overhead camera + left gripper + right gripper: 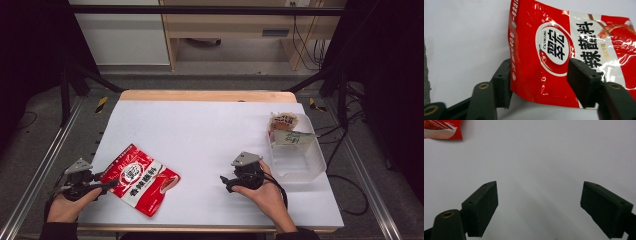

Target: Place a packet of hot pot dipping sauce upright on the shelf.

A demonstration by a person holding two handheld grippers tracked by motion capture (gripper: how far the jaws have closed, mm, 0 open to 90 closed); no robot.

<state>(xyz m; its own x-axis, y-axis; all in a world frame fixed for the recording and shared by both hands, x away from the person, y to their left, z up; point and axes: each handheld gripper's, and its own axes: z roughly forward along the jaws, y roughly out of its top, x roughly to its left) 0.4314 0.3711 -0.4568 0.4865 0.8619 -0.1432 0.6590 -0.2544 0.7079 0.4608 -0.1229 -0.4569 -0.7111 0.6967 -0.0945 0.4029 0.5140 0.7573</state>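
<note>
A glossy, crinkled red seasoning packet point(564, 55) lies on the white surface point(210, 135), its near edge between the left hand-held gripper's point(539, 82) half-open jaws, not visibly pinched.

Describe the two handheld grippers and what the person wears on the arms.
Both the left gripper and right gripper are black, each topped by a grey three-cornered plate. Their jaws end in blocky dark pads, with brass-coloured rivets on the links. A black cable trails from the right one. The sleeves are dark.
</note>
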